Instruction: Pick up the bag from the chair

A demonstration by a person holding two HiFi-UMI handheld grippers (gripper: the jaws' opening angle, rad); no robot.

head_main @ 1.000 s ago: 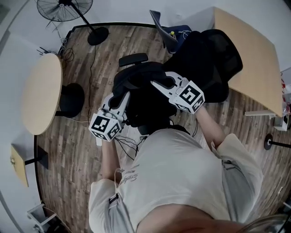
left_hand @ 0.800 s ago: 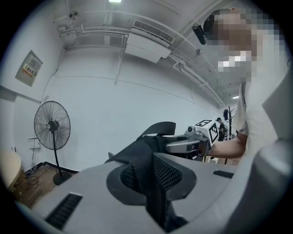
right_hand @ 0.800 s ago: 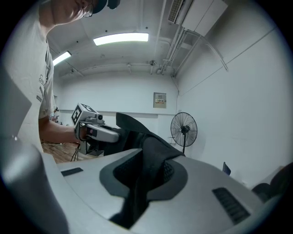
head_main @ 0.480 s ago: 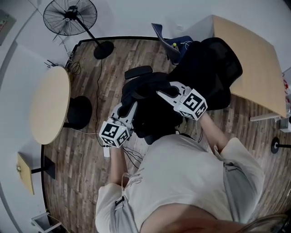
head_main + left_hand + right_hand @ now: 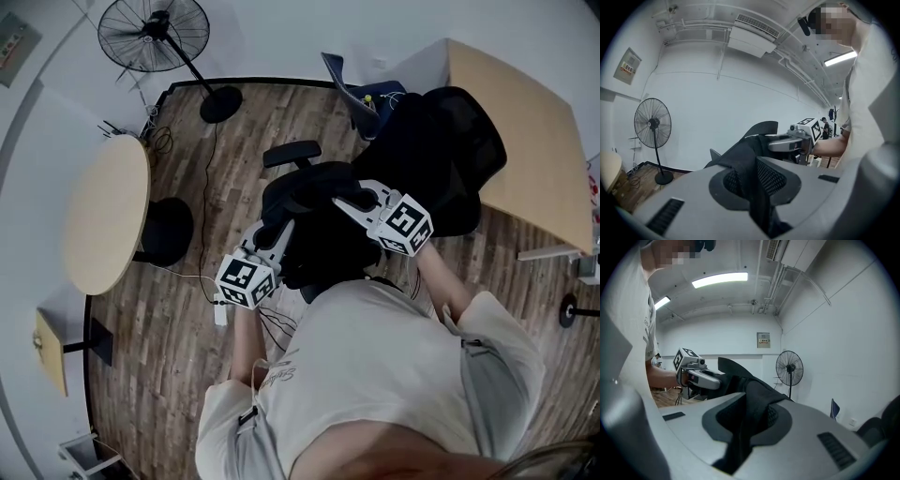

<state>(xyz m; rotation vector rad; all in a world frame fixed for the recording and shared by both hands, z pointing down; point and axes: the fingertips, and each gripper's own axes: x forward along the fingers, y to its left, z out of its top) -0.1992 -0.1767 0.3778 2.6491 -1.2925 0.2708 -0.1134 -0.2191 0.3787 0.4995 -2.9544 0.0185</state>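
The black bag (image 5: 314, 230) hangs in front of me, held up between both grippers, beside the black office chair (image 5: 450, 141). My left gripper (image 5: 279, 228) is shut on the bag's left part; black fabric and mesh (image 5: 745, 168) are pinched between its jaws. On the bag's upper right, my right gripper (image 5: 342, 200) is shut too, with a fold of bag fabric (image 5: 757, 401) squeezed in its jaws. Each gripper view shows the opposite gripper across the bag: the right gripper (image 5: 787, 141) and the left gripper (image 5: 704, 378). The bag's underside is hidden.
A chair armrest (image 5: 292, 153) juts out just behind the bag. A round wooden table (image 5: 103, 211) stands at left, a wooden desk (image 5: 525, 122) at right. A standing fan (image 5: 155, 33) is at the back left. Cables (image 5: 272, 323) lie on the wood floor.
The head view has shifted a little, so everything sits lower and to the right. Both grippers keep the same hold on the bag.
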